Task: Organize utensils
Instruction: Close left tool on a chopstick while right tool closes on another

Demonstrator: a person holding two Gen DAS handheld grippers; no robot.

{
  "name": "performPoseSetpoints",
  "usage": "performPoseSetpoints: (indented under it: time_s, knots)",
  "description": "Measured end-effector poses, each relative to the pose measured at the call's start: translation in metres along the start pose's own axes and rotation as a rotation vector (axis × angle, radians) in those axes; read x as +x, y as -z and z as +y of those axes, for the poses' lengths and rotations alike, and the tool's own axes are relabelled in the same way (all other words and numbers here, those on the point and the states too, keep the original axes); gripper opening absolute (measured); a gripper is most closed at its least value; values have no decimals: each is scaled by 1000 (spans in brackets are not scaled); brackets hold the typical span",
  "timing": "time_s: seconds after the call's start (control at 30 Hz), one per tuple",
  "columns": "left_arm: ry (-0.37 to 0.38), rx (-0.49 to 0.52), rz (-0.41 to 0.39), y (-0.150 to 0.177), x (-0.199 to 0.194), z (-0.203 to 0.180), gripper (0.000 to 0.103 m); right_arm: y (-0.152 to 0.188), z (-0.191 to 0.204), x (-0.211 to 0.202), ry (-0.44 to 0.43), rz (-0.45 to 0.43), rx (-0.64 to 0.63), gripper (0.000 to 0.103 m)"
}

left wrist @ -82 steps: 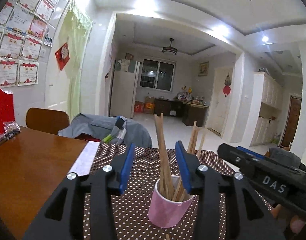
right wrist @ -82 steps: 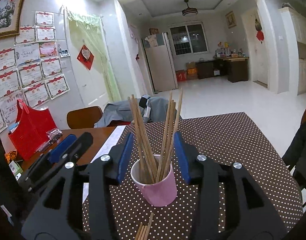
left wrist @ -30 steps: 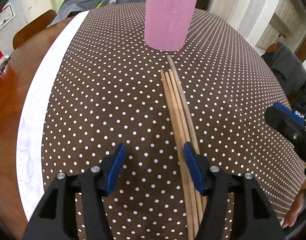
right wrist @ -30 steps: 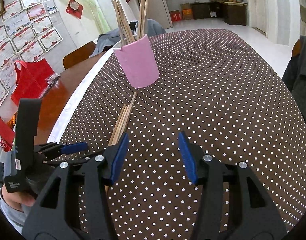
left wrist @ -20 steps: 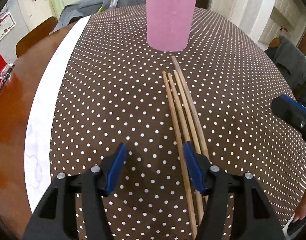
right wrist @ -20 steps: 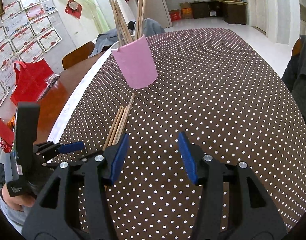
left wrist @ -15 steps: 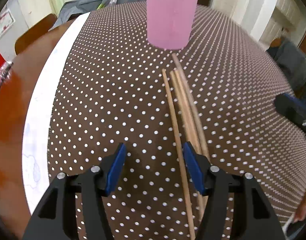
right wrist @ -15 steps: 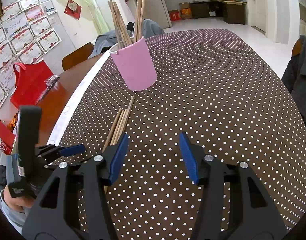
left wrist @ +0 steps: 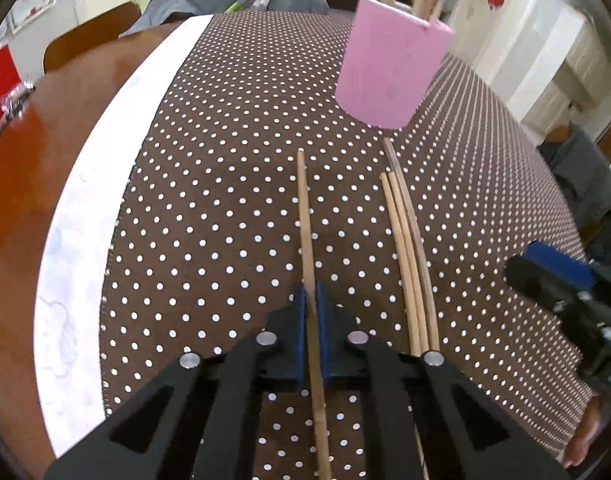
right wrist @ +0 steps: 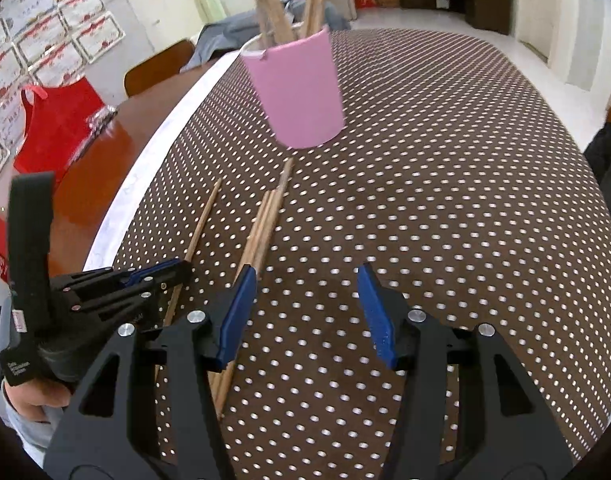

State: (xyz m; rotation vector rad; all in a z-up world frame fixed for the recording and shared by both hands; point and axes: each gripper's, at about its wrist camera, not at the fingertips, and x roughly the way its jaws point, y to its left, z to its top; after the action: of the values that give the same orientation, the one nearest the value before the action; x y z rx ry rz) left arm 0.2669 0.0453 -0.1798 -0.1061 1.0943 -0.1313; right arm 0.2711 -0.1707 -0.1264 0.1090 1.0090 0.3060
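A pink cup (left wrist: 389, 76) with several wooden chopsticks in it stands on the brown dotted tablecloth (left wrist: 225, 184). My left gripper (left wrist: 310, 308) is shut on one wooden chopstick (left wrist: 305, 216), which points toward the cup. Three more chopsticks (left wrist: 405, 240) lie side by side to its right. In the right wrist view the cup (right wrist: 301, 92) is ahead, the held chopstick (right wrist: 201, 220) runs into the left gripper (right wrist: 161, 276), and the loose chopsticks (right wrist: 265, 216) lie beside it. My right gripper (right wrist: 305, 308) is open and empty above the cloth.
A white strip (left wrist: 85, 216) edges the cloth on the left, with bare brown table (left wrist: 17, 184) beyond. A red bag (right wrist: 57, 128) stands at the far left. A wooden chair (right wrist: 157, 64) and grey clothing (left wrist: 225, 0) are behind the table.
My left gripper has closed on one chopstick and pulled it left, apart from the other three. My right gripper has moved closer to the cup and stays open.
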Motion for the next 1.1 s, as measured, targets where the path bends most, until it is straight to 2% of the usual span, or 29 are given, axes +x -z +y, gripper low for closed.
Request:
performPoseSetpoints:
  time_s: [0.03,0.17,0.4,0.67,0.9,1.1]
  knots:
    - [7,-6,-5,0,0,1,6,-2,4,5,-5,19,-9,35]
    - [37,-44,-31,2,1,7,6,-7,13,21,-9,77,-19,33]
    - [47,-56,-42,5,-1,6,6,-14,26,34,9,102,-31,30]
    - [61,-57,-35,1,1,9,6,-23,40,55,76,146,-53,26]
    - [34,-30,9,-9,4,4,6,-31,43,65,95,170,-65,25]
    - [-7,6,60,-21,10,-3,7,-47,50,79,146,202,-87,11]
